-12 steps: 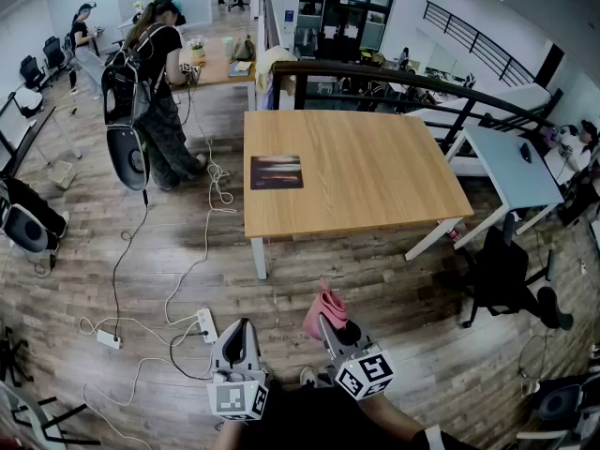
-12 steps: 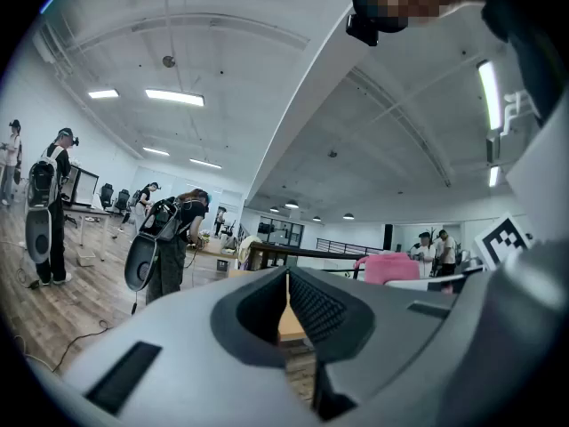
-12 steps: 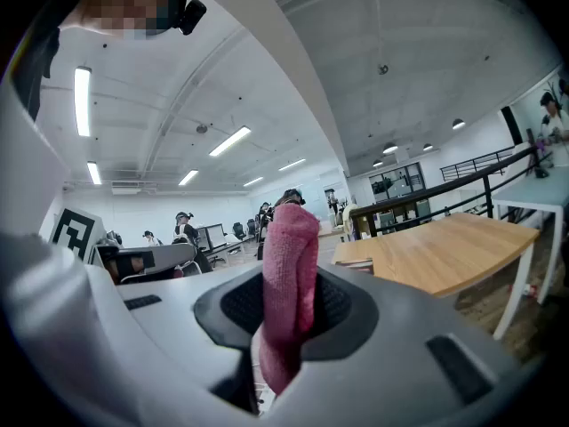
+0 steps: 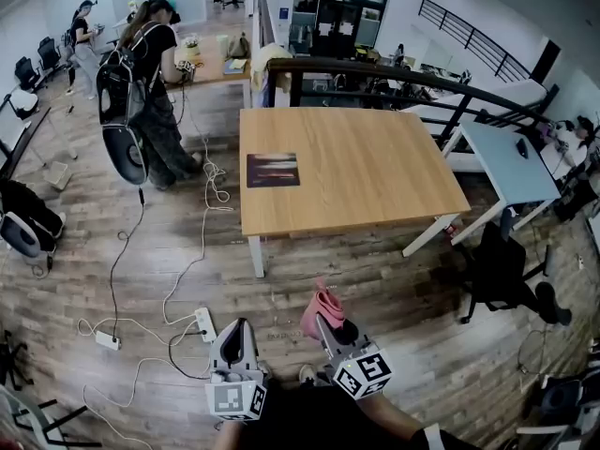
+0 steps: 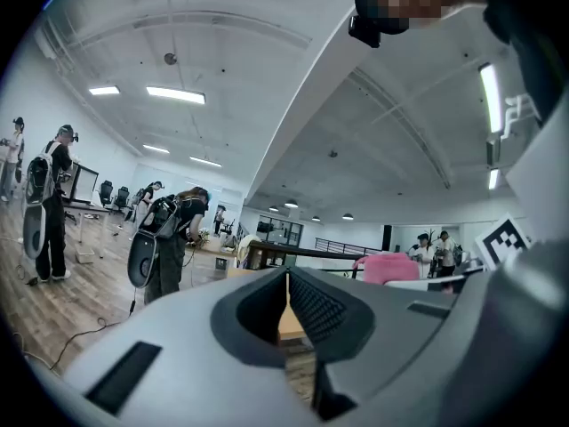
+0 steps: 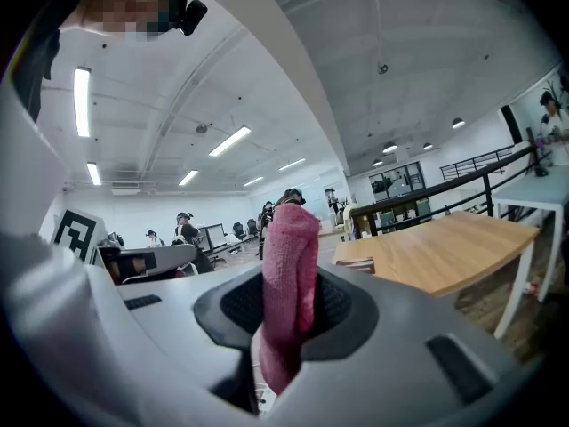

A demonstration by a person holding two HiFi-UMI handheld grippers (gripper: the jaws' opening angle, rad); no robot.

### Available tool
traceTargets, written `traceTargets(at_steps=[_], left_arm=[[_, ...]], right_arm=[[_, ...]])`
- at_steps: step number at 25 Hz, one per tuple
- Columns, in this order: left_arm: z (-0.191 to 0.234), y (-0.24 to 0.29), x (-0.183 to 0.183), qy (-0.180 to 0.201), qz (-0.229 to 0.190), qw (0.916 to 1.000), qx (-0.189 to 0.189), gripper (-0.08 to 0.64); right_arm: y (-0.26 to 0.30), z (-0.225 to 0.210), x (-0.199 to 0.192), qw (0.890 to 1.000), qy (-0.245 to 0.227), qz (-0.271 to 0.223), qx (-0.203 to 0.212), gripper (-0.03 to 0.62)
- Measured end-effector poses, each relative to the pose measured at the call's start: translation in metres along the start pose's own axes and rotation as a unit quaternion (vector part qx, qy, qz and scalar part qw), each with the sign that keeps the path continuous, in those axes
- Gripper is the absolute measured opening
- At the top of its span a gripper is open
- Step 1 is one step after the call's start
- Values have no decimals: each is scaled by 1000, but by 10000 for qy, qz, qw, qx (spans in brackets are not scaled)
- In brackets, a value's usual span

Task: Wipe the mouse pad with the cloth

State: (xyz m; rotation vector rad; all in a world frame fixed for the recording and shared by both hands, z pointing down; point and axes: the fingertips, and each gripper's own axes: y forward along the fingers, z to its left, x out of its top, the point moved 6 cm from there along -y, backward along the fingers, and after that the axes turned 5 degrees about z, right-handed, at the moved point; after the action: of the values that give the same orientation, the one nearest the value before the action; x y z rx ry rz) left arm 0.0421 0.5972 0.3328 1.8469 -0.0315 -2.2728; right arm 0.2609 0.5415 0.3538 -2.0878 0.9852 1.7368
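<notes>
Wooden table (image 4: 375, 167) bears a flat rectangular mouse pad (image 4: 273, 170); right gripper (image 4: 322, 322) pinches fuzzy pink cloth (image 6: 289, 256), left gripper (image 4: 242, 327) closed, empty.

Bright ceiling light, fisheye-warped edges

Mouse pad (image 4: 273, 170) on table (image 4: 375, 167) near its left edge, person (image 4: 145, 82) standing left of table

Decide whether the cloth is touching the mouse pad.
Apart. The head view shows the cloth clamped in the right hand-held gripper above the floor, well short of the table where the mouse pad lies.
</notes>
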Motion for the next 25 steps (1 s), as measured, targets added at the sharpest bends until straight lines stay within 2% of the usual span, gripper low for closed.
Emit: traceTargets(at_steps=[5,11,25], left_arm=[[5,-1,-1,-49,-26,10000,-16,28],[12,-4,-2,-94,-39,9999,-46,28],[72,-23,-2,-117,169,9995,-241,28]], right_arm=[[2,-1,-2,9997,252,-30,-51,93],[6,5,-1,9996,266,-34,-89,94],[34,48,-15,9988,288,-27,-387,94]])
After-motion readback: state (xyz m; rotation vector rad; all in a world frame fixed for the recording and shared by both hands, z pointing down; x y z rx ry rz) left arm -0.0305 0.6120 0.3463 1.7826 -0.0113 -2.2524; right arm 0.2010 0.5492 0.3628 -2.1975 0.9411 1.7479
